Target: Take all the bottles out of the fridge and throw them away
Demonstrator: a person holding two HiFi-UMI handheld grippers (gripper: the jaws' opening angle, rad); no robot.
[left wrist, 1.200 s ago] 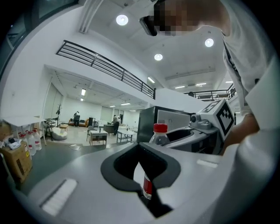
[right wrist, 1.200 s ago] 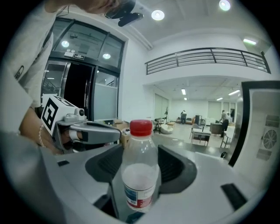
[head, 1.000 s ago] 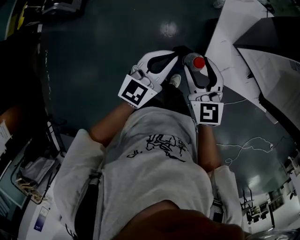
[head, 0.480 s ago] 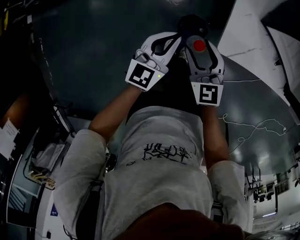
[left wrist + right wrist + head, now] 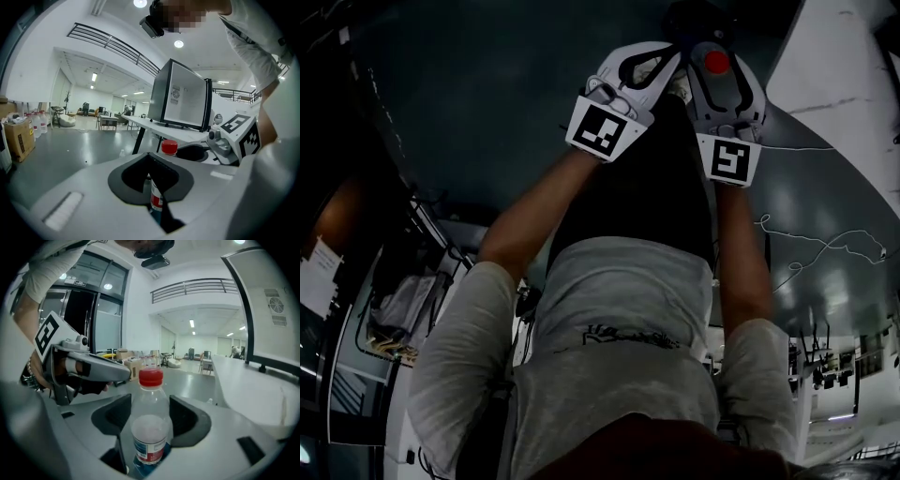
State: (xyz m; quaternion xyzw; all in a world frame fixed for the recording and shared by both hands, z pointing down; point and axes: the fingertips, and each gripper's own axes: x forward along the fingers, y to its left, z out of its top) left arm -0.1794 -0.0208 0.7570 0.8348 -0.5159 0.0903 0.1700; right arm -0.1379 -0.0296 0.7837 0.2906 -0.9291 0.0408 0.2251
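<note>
gripper status and bottle position

right gripper (image 5: 151, 420): jaws closed on a clear plastic bottle (image 5: 150, 434). the dark pads (image 5: 187, 420) press the bottle's body from both sides, above its red, white and blue label. the red cap (image 5: 151, 377) stands clear above the jaws, and the bottle sits upright along the jaw line.

left gripper (image 5: 151, 177): jaws drawn together with only a narrow slit between the pads — nothing is held. part of the bottle's label shows through the slit, from beyond the jaws, and the red cap appears just over their upper edge.

relative position: in the head view both grippers are raised in front of the person, side by side. the left gripper's tip angles toward the right gripper and lies just beside it. the left marker cube (image 5: 602, 128) and the right marker cube (image 5: 729, 159) both face the head camera.

surroundings: a black mini fridge (image 5: 180, 96) stands on a white table (image 5: 150, 125) beyond the grippers. the bottle is outside the fridge and well apart from it — whether the fridge door is open cannot be read. a dark glossy floor (image 5: 487, 103) lies below the grippers. a cardboard box (image 5: 18, 138) sits on the floor at the far left of the left gripper view. the person wears a grey t-shirt (image 5: 619, 319).
</note>
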